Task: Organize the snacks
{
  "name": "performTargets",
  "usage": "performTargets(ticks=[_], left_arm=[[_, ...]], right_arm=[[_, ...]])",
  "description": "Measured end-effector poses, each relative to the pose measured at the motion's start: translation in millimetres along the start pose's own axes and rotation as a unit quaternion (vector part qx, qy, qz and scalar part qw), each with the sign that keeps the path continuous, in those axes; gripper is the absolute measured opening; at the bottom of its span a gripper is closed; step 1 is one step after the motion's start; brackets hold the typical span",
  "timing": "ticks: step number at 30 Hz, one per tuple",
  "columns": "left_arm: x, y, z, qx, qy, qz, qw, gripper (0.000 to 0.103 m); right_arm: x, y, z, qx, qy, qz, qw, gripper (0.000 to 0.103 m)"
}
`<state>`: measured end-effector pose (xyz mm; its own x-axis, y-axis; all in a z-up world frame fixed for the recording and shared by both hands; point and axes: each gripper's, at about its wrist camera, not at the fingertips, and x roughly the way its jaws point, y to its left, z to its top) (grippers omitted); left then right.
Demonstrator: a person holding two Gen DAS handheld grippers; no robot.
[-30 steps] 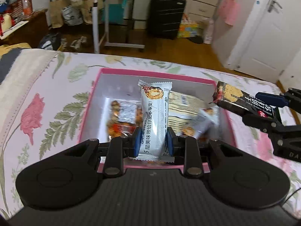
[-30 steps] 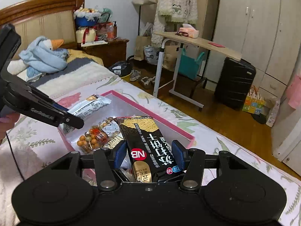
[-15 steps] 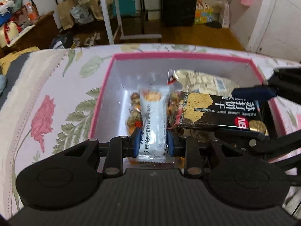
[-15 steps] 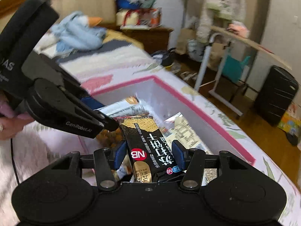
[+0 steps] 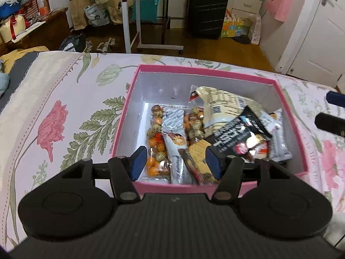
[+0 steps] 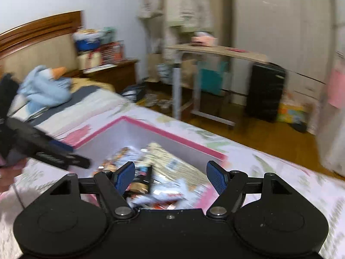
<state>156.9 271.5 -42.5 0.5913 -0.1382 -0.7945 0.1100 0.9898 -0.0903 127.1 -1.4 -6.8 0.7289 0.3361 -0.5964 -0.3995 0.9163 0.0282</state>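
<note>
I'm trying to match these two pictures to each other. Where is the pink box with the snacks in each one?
Left wrist view: the pink box sits in the middle, on the flowered bedspread, just beyond the left gripper, whose jaws are opening above the snacks.
Right wrist view: the same box lies at lower centre, blurred, seen corner-on, beyond the right gripper, also opening.
Shared landmark: the black suitcase on the floor.

Two wrist fisheyes, angled down, close over pink box (image 5: 207, 70)
</note>
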Motion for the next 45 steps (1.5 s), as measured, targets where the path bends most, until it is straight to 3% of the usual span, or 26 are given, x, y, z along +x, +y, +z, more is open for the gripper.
performTargets(ticks=[9, 15, 22, 26, 35, 39, 45], left_arm=[[-54, -27, -10, 0.016, -0.018, -0.020, 0.9995, 0.064], [-91, -62, -17, 0.037, -0.040, -0.026, 0.9982, 0.073], [-119, -106, -31, 0.043, -0.050, -0.049, 0.9966, 0.089], [-124, -123, -39, 0.038, -0.046, -0.055, 0.9967, 0.094], [-124, -153, -53, 0.030, -0.036, -0.050, 0.9976, 0.094], [-124, -158, -58, 0.030, -0.038, -0.043, 0.9979, 0.094], [-124, -164, -65, 0.040, -0.038, -0.038, 0.9978, 0.094]], right_arm=[[-61, -23, -3, 0.072, 0.009, -0.086, 0.994, 0.077], [-101, -35, -19, 0.124, -0.009, -0.108, 0.986, 0.077], [-133, -49, -45, 0.166, 0.004, -0.145, 0.975, 0.077], [-145, -50, -55, 0.156, 0.016, -0.158, 0.975, 0.079], [-164, -55, -72, 0.164, 0.042, -0.178, 0.969, 0.083], [-169, -55, -79, 0.172, 0.044, -0.184, 0.967, 0.095], [-165, -53, -86, 0.166, 0.073, -0.202, 0.962, 0.095]])
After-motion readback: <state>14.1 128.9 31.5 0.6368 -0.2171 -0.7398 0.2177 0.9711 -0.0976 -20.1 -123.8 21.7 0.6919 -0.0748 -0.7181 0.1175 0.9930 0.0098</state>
